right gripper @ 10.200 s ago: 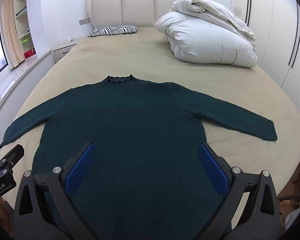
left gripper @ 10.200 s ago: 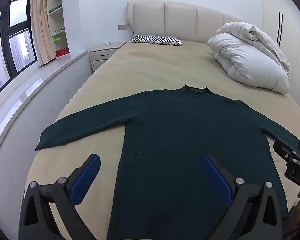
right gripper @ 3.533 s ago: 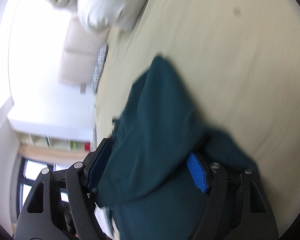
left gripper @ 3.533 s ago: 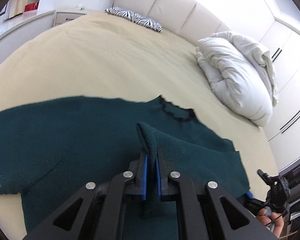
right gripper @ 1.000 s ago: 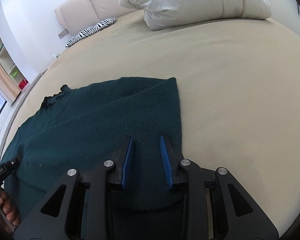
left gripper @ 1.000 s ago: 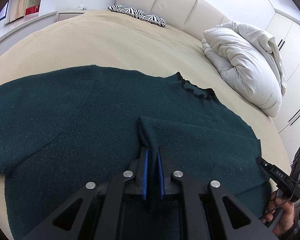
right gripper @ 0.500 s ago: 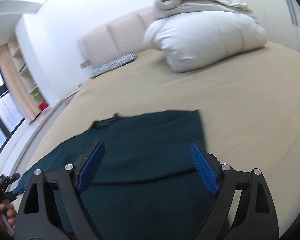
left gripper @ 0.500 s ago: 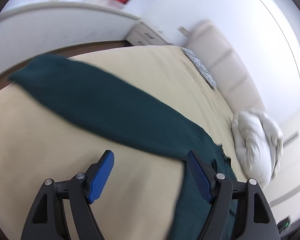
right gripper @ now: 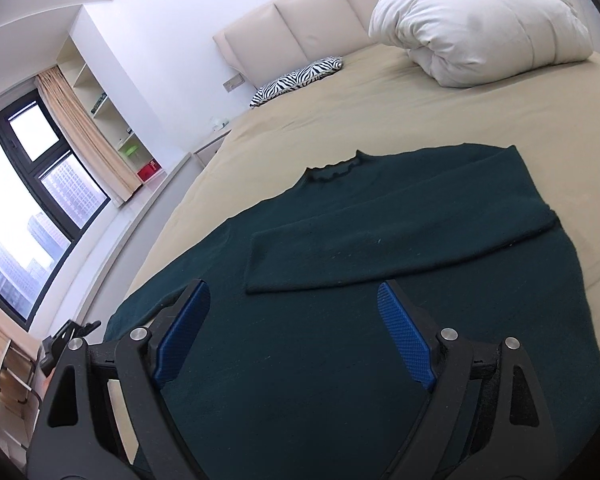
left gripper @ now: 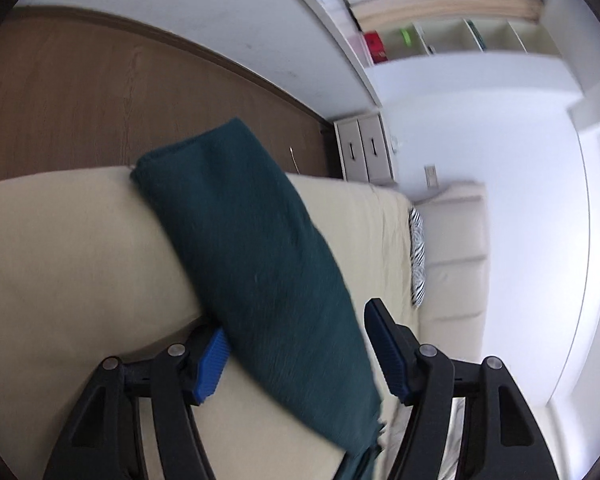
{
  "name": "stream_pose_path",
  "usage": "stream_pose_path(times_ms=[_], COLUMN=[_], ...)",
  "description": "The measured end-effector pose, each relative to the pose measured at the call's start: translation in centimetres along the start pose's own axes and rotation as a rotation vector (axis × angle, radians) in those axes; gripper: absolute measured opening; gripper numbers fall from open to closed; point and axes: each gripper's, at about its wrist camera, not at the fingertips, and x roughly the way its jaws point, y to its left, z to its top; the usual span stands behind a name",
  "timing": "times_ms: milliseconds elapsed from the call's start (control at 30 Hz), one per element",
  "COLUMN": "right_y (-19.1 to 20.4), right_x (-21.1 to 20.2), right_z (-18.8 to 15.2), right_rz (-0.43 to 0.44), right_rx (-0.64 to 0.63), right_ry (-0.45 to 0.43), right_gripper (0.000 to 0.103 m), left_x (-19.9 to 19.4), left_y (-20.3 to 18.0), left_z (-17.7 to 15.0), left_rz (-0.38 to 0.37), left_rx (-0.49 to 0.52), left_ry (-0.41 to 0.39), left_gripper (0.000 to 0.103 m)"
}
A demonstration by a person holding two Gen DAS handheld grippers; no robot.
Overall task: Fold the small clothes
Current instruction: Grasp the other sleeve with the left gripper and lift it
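The sweater (right gripper: 380,320) is being shown spread on the bed (right gripper: 480,112), one sleeve folded across its chest. The right gripper (right gripper: 296,340) is being held open above it; the left gripper (left gripper: 296,356), open too, is being straddled around the other sleeve (left gripper: 252,264).

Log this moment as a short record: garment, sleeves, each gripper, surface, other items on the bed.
garment: dark green sweater, flat on the bed, neck toward the headboard
right sleeve: folded across the chest
left sleeve: stretched out to the bed edge, not folded
left gripper: open, sleeve lying between its jaws, not pinched
right gripper: open, above the sweater's body, holding nothing
surface: beige bed
other items: zebra pillow, white duvet
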Motion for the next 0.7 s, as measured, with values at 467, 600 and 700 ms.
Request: stream_pose_path(times_ms=[467, 600, 700], right_y=[-2.4, -5.2, -7.3], right_x=[-0.3, -1.1, -2.2], right_z=[-1.7, -2.3, -2.6], right_rz=[-0.004, -0.022, -0.034], right_rx=[0.032, 0.090, 0.132], right_ry=[0.033, 0.025, 0.005], right_gripper=[0.077, 0.076, 0.076], left_x=[0.3, 1.6, 4.0], left_y=[-5.9, -15.3, -21.4], left_z=[-0.4, -8.0, -18.5], left_rz=[0.118, 0.159, 0.178], left_rx=[0.217, 0.639, 1.040], left_ry=[-0.039, -0.037, 0.002], left_gripper=[0.008, 0.008, 0.008])
